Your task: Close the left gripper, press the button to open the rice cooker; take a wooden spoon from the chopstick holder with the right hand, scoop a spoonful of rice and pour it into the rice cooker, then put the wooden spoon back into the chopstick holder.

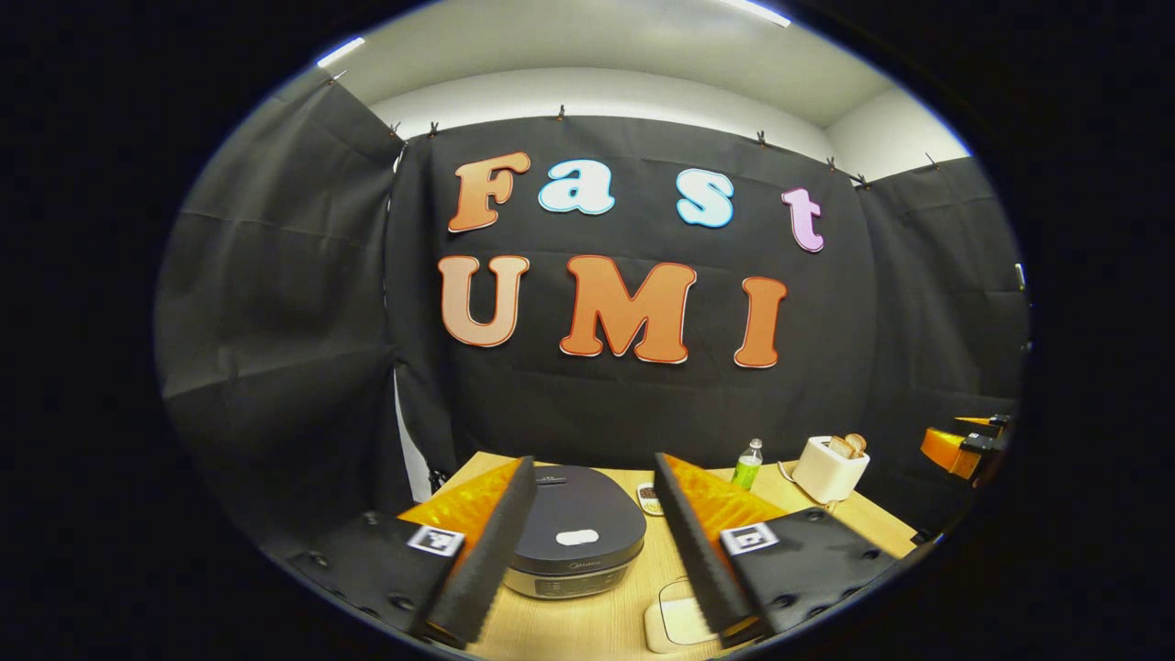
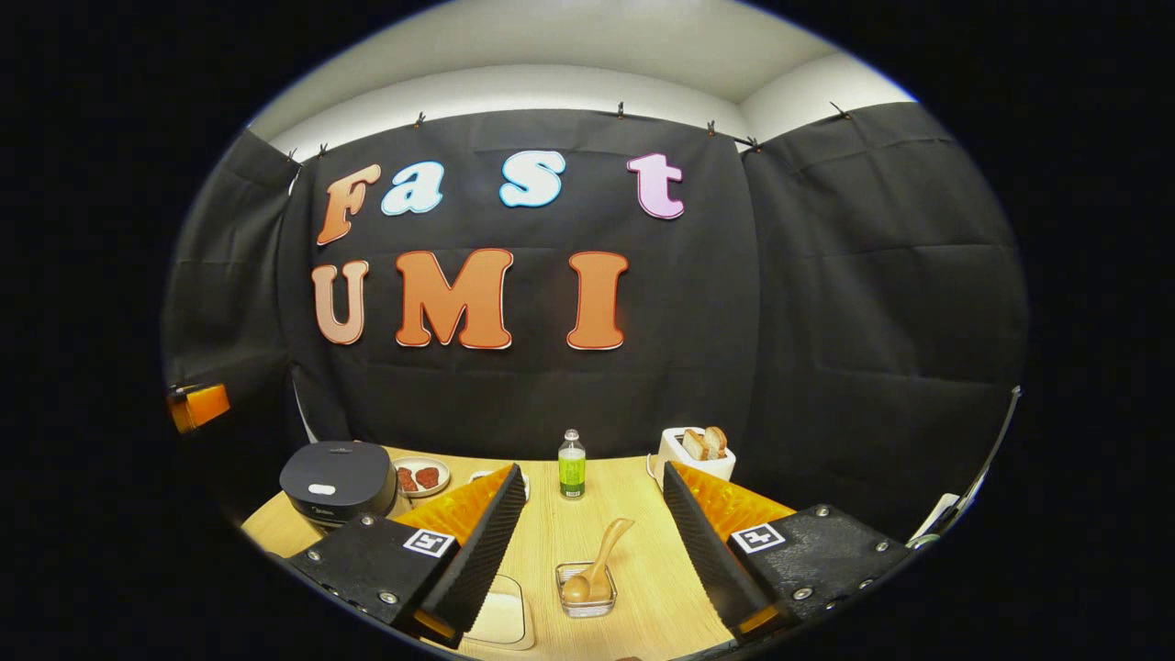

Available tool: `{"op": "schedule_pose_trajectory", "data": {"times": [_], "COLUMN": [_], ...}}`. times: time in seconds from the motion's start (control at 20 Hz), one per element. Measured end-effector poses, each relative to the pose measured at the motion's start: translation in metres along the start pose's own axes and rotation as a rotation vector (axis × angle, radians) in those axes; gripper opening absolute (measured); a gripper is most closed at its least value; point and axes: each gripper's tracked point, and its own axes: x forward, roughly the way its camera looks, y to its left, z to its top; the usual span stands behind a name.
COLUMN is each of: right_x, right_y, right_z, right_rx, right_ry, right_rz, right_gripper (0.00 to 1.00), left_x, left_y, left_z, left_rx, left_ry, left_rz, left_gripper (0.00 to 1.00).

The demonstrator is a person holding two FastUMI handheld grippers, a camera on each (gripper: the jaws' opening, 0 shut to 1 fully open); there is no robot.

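**Both grippers wide, lid down, nothing touched yet**

Here we are above the tabletop [image 2: 569, 532], and in the left gripper view we look along the left gripper [image 1: 587, 542], its jaws spread wide with the rice cooker [image 1: 574, 528] sitting between them, lower centre of the frame. The cooker is a dark, rounded box with a flat lid, a pale oval patch on top and a lighter front panel. The lid is down. Which mark is the release button we cannot tell from here.

Over in the right gripper view the right gripper [image 2: 592, 542] is just as wide and holds nothing. Between its fingers, bottom centre, stands a small clear holder [image 2: 587, 592] with the wooden spoon [image 2: 597, 565] in it, bowl down, handle leaning up and to the right. It is pale wood, smooth, with a slim curved handle.

What could go wrong, as we judge it? The left jaws must come together before pressing; pushed down wide, they could straddle the button and miss it. A press off centre may shove the cooker across the tabletop instead of popping the lid. The spoon's tilted, rounded handle may roll in the grip, and lifting it carelessly may tip the light holder. The green bottle [image 2: 571, 468] and the toaster [image 2: 693, 450] stand farther back; a wide swing could clip them. A shallow pale tray [image 1: 675, 624] lies near the cooker.
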Motion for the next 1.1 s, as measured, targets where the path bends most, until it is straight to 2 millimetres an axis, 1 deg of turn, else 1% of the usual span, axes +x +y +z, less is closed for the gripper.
{"op": "schedule_pose_trajectory", "data": {"times": [0.1, 0.15, 0.2, 0.25, 0.3, 0.35, 0.45, 0.5, 0.55, 0.6, 0.65, 0.8, 0.85, 0.9, 0.95, 1.0, 1.05, 1.1], "right_x": [-0.001, -0.002, -0.003, -0.003, -0.003, -0.003, -0.002, -0.004, -0.004, -0.004, -0.004, -0.006, -0.007, -0.009, -0.009, -0.009, -0.008, -0.009], "right_y": [0.000, 0.000, 0.001, 0.001, 0.002, 0.003, 0.003, 0.004, 0.004, 0.003, 0.002, -0.001, -0.003, -0.005, -0.007, -0.008, -0.010, -0.013], "right_z": [-0.002, -0.002, -0.002, -0.003, -0.003, -0.003, -0.004, -0.004, -0.004, -0.005, -0.006, -0.011, -0.012, -0.014, -0.016, -0.018, -0.020, -0.022], "right_rx": [-0.013, -0.015, -0.016, -0.017, -0.016, -0.015, -0.009, -0.007, -0.007, -0.007, -0.006, 0.000, 0.001, 0.001, 0.000, 0.000, 0.001, 0.003], "right_ry": [0.003, 0.003, 0.005, 0.006, 0.008, 0.010, 0.013, 0.014, 0.015, 0.017, 0.019, 0.030, 0.036, 0.040, 0.045, 0.050, 0.056, 0.062], "right_rz": [-0.003, -0.003, -0.004, -0.004, -0.002, -0.001, 0.000, 0.002, 0.000, -0.001, -0.003, -0.006, -0.009, -0.013, -0.018, -0.022, -0.027, -0.031], "right_gripper": [0.94, 0.99, 0.95, 0.94, 0.95, 0.95, 0.95, 0.99, 0.99, 0.95, 0.95, 0.95, 0.95, 0.98, 0.95, 0.99, 0.95, 0.99], "left_x": [0.000, 0.000, 0.000, 0.001, 0.005, 0.010, 0.020, 0.025, 0.031, 0.039, 0.047, 0.079, 0.089, 0.099, 0.107, 0.113, 0.119, 0.122], "left_y": [0.009, 0.014, 0.005, -0.003, -0.003, -0.003, -0.004, -0.008, -0.010, -0.010, -0.008, -0.004, -0.002, 0.001, 0.004, 0.006, 0.008, 0.008], "left_z": [0.003, 0.002, 0.001, -0.004, -0.009, -0.012, -0.027, -0.034, -0.040, -0.049, -0.058, -0.101, -0.113, -0.128, -0.141, -0.154, -0.164, -0.173], "left_rx": [0.015, 0.011, -0.006, -0.020, -0.021, -0.018, -0.024, -0.035, -0.043, -0.044, -0.040, -0.027, -0.039, -0.043, -0.038, -0.034, -0.030, -0.033], "left_ry": [-0.006, 0.000, 0.015, 0.033, 0.047, 0.057, 0.109, 0.130, 0.144, 0.159, 0.175, 0.253, 0.282, 0.318, 0.351, 0.380, 0.404, 0.426], "left_rz": [0.035, 0.053, 0.021, -0.002, -0.014, -0.023, -0.036, -0.045, -0.052, -0.055, -0.057, -0.047, -0.041, -0.030, -0.017, -0.011, -0.009, -0.012], "left_gripper": [0.36, 0.20, 0.05, 0.08, 0.02, 0.05, 0.05, 0.05, 0.05, 0.05, 0.05, 0.05, 0.02, 0.02, 0.02, 0.04, 0.05, 0.02]}}
